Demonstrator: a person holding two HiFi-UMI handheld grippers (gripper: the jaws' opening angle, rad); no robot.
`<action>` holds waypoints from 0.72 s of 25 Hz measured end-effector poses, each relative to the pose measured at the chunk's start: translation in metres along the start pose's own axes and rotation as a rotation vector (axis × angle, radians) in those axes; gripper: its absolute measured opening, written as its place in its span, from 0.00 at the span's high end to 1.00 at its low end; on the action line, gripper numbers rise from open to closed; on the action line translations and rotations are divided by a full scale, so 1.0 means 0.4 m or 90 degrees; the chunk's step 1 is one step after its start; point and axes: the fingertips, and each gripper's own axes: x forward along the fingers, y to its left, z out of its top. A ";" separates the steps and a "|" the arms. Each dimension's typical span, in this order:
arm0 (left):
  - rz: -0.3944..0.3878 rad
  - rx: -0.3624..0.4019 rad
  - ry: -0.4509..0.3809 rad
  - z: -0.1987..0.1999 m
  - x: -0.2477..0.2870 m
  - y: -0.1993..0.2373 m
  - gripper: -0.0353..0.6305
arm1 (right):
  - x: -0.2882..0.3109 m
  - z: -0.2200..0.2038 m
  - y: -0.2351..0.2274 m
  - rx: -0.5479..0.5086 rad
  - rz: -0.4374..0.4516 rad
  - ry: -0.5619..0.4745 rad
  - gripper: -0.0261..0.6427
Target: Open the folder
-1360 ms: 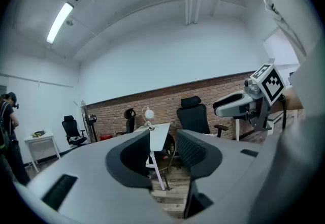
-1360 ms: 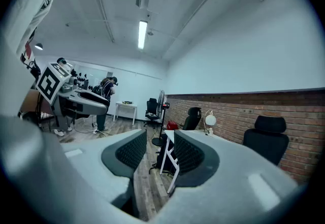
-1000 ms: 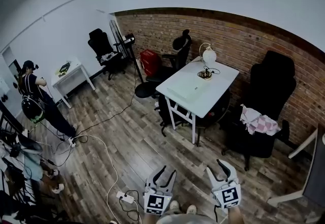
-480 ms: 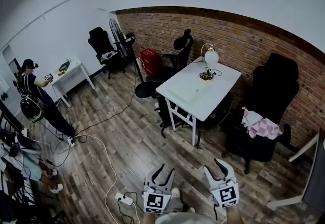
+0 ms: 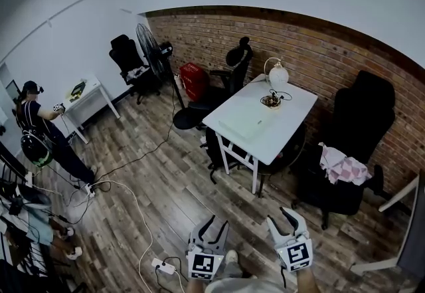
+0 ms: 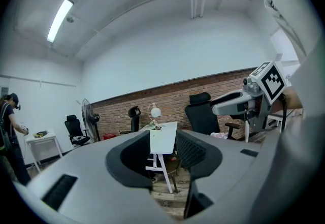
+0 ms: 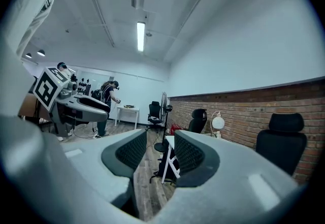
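Note:
A white table (image 5: 279,132) stands mid-room, well ahead of both grippers. On it lies a pale flat folder (image 5: 247,127), closed, next to a round white lamp (image 5: 277,74). At the bottom of the head view my left gripper (image 5: 216,224) and right gripper (image 5: 283,218) are held side by side over the wooden floor, both pointing at the table. Both are open with nothing between the jaws. In the left gripper view the table (image 6: 163,139) shows through the gap of the left gripper (image 6: 162,159). The right gripper (image 7: 155,159) frames the table's legs (image 7: 170,164).
Black office chairs (image 5: 355,132) stand around the table, one bearing a pink checked cloth (image 5: 344,167). A standing fan (image 5: 154,59) and a red box (image 5: 194,79) are at the back. A person (image 5: 40,132) stands by a small white table (image 5: 89,96). Cables and a power strip (image 5: 163,265) lie on the floor.
Both grippers and the head camera have moved forward toward the white table together. The person at the left has shifted toward the small table. The jaws have not changed.

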 end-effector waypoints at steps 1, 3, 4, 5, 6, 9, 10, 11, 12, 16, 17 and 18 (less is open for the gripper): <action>-0.002 0.001 0.001 -0.002 0.013 0.010 0.71 | 0.014 -0.001 -0.004 0.000 -0.001 0.001 0.70; -0.008 0.000 0.001 -0.002 0.038 0.031 0.71 | 0.043 0.001 -0.012 0.002 -0.004 0.004 0.70; -0.010 -0.001 0.001 -0.001 0.049 0.043 0.71 | 0.058 0.003 -0.014 0.002 -0.005 0.005 0.70; -0.013 -0.002 0.000 -0.002 0.059 0.054 0.71 | 0.072 0.004 -0.016 0.002 -0.006 0.006 0.70; -0.015 -0.002 0.000 -0.003 0.068 0.066 0.71 | 0.087 0.005 -0.016 0.002 -0.006 0.009 0.70; -0.020 -0.003 0.000 -0.009 0.091 0.106 0.71 | 0.133 0.006 -0.013 0.000 -0.008 0.017 0.70; -0.022 -0.002 0.000 -0.011 0.098 0.120 0.71 | 0.149 0.008 -0.011 0.000 -0.009 0.017 0.71; -0.024 -0.001 0.000 -0.013 0.106 0.134 0.71 | 0.164 0.010 -0.010 0.000 -0.010 0.016 0.70; -0.025 -0.001 0.000 -0.015 0.114 0.146 0.71 | 0.180 0.012 -0.010 -0.001 -0.011 0.014 0.70; -0.034 -0.002 -0.001 -0.020 0.148 0.192 0.71 | 0.238 0.017 -0.011 -0.003 -0.017 0.017 0.70; -0.037 -0.002 -0.002 -0.019 0.157 0.205 0.71 | 0.253 0.020 -0.012 -0.002 -0.019 0.018 0.70; -0.039 -0.002 -0.002 -0.019 0.166 0.217 0.71 | 0.267 0.023 -0.012 -0.001 -0.022 0.017 0.70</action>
